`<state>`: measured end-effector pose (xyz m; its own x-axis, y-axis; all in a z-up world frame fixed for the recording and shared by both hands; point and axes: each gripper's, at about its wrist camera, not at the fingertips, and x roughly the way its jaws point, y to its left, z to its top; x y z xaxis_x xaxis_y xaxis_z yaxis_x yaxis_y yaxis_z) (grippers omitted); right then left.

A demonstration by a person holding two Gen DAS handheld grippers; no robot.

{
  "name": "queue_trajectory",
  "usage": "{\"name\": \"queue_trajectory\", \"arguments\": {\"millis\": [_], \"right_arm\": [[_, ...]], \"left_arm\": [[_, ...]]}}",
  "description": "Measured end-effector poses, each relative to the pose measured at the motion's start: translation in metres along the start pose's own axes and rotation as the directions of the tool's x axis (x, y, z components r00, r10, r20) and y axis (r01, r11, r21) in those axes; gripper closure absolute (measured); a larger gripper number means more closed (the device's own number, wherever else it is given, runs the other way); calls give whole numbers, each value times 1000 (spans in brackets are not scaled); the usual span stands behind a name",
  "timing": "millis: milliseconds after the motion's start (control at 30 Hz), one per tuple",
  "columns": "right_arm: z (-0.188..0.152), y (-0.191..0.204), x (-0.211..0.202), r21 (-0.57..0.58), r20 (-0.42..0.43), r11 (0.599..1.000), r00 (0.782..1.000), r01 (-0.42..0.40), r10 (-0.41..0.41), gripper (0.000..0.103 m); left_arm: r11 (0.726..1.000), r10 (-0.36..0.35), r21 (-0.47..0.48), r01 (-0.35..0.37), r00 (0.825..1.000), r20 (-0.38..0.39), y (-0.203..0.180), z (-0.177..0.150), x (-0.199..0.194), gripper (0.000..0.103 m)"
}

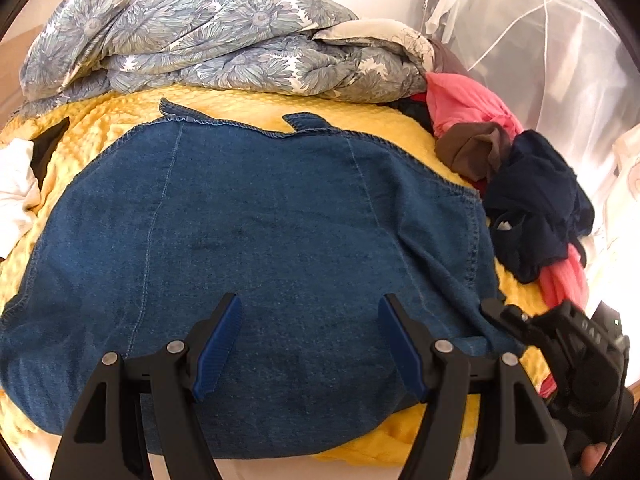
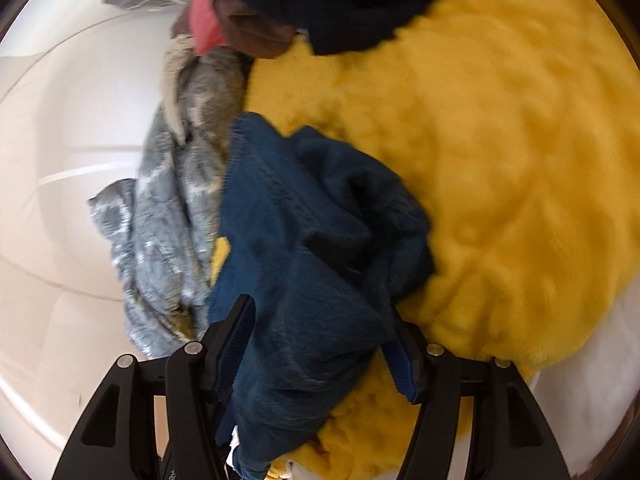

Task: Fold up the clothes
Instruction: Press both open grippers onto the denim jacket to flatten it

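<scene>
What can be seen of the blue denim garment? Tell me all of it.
The denim garment is dark blue, with lighter stitched seams and an overlocked far edge bearing two small tabs. It lies mostly flat on the yellow blanket. The left gripper stands open above its near part. At its right side the cloth is bunched between the fingers of the right gripper; that view is blurred, so a firm grip cannot be told. A navy garment lies beside its right edge.

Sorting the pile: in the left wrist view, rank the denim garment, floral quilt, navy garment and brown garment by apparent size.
1. denim garment, nearest the camera, so enlarged
2. floral quilt
3. navy garment
4. brown garment, partly hidden
</scene>
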<state>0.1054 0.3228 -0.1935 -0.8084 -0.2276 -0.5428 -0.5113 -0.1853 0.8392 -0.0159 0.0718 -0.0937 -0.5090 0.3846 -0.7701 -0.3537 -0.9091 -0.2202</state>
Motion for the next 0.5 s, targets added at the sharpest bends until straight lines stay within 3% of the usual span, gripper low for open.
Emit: {"name": "queue_trajectory", "arguments": {"millis": [133, 367, 500], "right_arm": [[-6, -9, -2, -21, 13, 1000, 1000, -14, 15, 39], [0, -30, -9, 111, 16, 986, 992, -127, 126, 39], [7, -23, -11, 122, 40, 977, 984, -176, 173, 30]], "left_arm": [[1000, -2, -13, 2, 1000, -6, 4, 0, -1, 30], [999, -19, -41, 19, 1000, -5, 8, 1, -4, 30], [999, -19, -34, 19, 1000, -4, 6, 0, -4, 30]]}}
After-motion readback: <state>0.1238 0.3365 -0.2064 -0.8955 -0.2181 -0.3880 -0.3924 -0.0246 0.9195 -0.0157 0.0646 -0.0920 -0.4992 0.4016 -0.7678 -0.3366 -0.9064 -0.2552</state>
